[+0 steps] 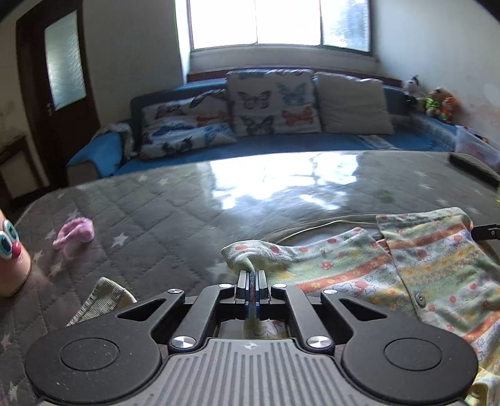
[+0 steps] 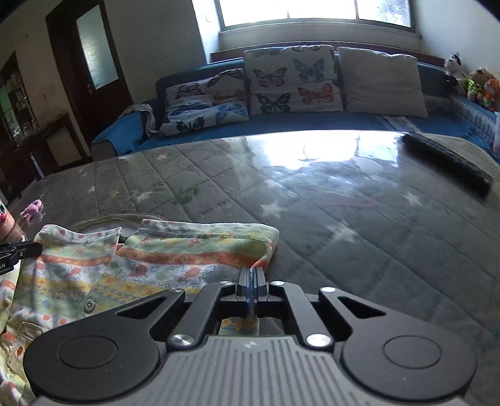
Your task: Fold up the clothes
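Your only real light source is the window (image 1: 279,23) at the back, and it's totally blown out to white in both views. It throws a big glare patch across the shiny quilted table cover (image 1: 175,215), washing out the pattern there. Everything facing you is backlit, so the door (image 2: 93,59) side and the near corners go pretty dim. Heavy fisheye bending at the edges, black vignette in the top corners. The left wrist view looks softer, a bit smeary overall.
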### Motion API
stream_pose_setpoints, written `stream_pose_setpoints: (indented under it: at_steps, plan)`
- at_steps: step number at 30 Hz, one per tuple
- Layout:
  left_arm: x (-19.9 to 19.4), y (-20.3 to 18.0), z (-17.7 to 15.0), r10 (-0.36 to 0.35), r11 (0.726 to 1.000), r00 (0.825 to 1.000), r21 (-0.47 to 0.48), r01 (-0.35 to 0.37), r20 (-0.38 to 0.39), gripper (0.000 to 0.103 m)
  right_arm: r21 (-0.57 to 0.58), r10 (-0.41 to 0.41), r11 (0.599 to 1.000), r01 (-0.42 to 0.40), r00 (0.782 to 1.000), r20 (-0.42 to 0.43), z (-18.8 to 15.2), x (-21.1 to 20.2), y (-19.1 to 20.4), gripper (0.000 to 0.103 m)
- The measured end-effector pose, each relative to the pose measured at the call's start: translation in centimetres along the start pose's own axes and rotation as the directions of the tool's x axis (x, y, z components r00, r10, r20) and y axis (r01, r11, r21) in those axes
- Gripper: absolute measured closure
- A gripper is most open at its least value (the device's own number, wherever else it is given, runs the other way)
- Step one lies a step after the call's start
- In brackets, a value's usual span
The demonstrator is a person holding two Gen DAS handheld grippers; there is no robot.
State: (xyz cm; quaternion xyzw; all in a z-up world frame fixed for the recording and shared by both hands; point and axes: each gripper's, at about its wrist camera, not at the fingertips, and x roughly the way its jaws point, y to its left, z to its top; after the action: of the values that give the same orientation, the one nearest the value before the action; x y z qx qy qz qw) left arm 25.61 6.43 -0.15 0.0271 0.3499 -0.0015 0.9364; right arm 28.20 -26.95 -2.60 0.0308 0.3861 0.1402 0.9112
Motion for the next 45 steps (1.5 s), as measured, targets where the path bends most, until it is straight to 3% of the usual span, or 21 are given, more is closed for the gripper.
stream_pose_setpoints:
  at_steps: [4,5,6,8,10,15,18,22,28,32,33,40,45]
  plan:
    - [-0.8,1.1,-0.4,-0.002,0.999,1.000,-0.032,0.002,0.000,0.092,-0.035,-0.007,0.999,0.007,1.000,0.012,0.3,-0.3,0.6,0.093]
    - [-1.2,1.4,-0.6,0.002,0.999,1.000,-0.040,-0.002,0.004,0.084,-0.045,-0.010,0.999,0.010,1.000,0.016,0.0,-0.8,0.8,0.092]
    - [-1.7,1.8,-0.9,0.010,0.999,1.000,-0.051,-0.009,0.009,0.070,-0.052,-0.011,0.999,0.012,1.000,0.021,-0.3,-1.4,0.9,0.090]
    - [-2.9,2.7,-1.5,0.039,0.996,0.999,-0.079,-0.037,0.020,0.056,-0.067,-0.013,0.998,0.015,0.999,0.029,-0.9,-2.7,1.1,0.082]
    - [-4.0,3.9,-2.4,0.067,0.992,0.997,-0.113,-0.063,0.031,0.053,-0.085,-0.009,0.996,0.012,0.999,0.035,-1.6,-4.4,1.2,0.072]
    - [-6.2,7.0,-4.8,0.156,0.968,0.988,-0.199,-0.151,0.012,0.050,-0.065,-0.046,0.997,0.049,0.998,0.042,-4.1,-6.9,0.3,0.067]
    - [-6.8,8.3,-5.5,0.157,0.960,0.988,-0.232,-0.154,-0.006,0.050,-0.051,-0.070,0.996,0.072,0.997,0.045,-5.6,-8.4,-0.2,0.066]
    - [-6.3,7.6,-4.5,0.106,0.967,0.994,-0.233,-0.102,0.006,0.050,-0.032,-0.102,0.994,0.103,0.994,0.049,-7.6,-10.4,-0.9,0.065]
    - [-2.7,6.0,-2.6,0.090,0.974,0.995,-0.206,-0.097,-0.043,0.057,0.010,-0.146,0.989,0.145,0.988,0.052,-9.9,-12.5,-2.2,0.065]
    - [-2.1,6.0,-2.6,0.094,0.976,0.994,-0.193,-0.103,-0.054,0.094,0.049,-0.177,0.983,0.175,0.983,0.055,-10.8,-13.4,-3.5,0.064]
    - [-2.4,6.2,-2.7,0.089,0.974,0.995,-0.206,-0.098,-0.053,0.098,0.060,-0.187,0.981,0.183,0.981,0.057,-11.0,-13.6,-3.9,0.064]
    - [-7.7,8.1,-5.2,0.175,0.944,0.985,-0.286,-0.168,0.002,0.101,0.098,-0.216,0.973,0.209,0.974,0.069,-12.2,-14.5,-5.0,0.064]
    - [-13.4,9.9,-8.7,0.218,0.901,0.975,-0.392,-0.188,0.033,0.101,0.114,-0.219,0.971,0.209,0.972,0.084,-12.6,-15.1,-5.2,0.064]
